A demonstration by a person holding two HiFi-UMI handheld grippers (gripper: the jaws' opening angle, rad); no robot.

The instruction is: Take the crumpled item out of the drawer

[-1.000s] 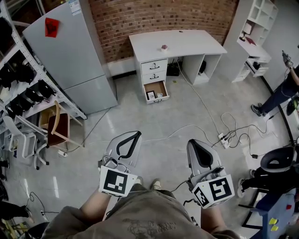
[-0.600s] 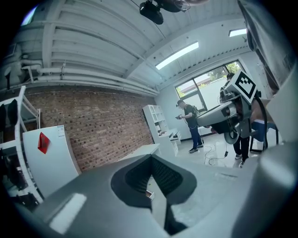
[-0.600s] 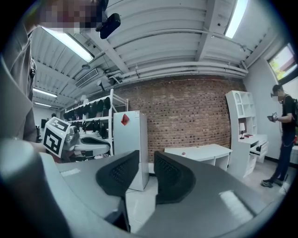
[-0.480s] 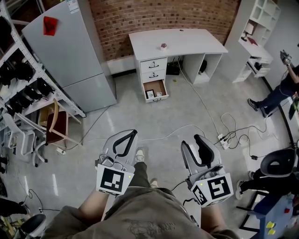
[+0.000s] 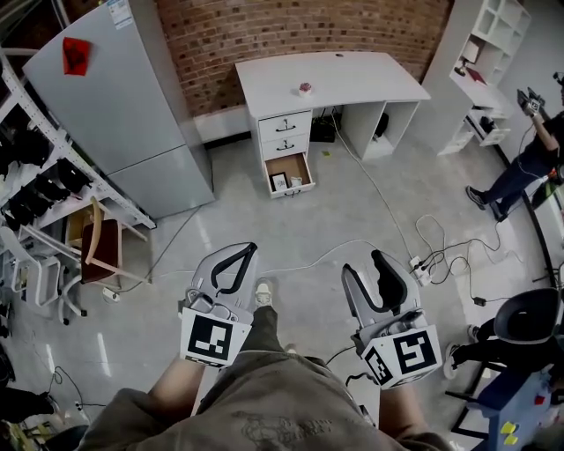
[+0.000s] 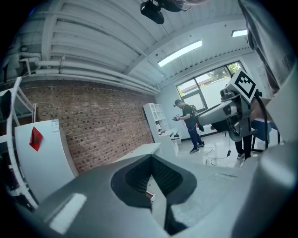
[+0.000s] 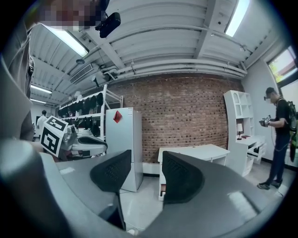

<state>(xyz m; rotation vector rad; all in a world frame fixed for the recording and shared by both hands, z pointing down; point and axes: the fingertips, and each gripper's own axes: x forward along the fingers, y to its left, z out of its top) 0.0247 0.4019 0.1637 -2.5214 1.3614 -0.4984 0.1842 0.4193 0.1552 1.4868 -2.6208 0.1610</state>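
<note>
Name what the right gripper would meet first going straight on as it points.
The right gripper, its fingers just opened with nothing between them, has bare floor ahead; the white desk seems first in line, though depth is unclear.

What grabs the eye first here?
Two grippers fill the foreground of the head view: the left gripper with jaws together, the right gripper with jaws that have just been opening, nothing between them. Across the floor, a white desk stands against the brick wall, its bottom drawer pulled open.
</note>
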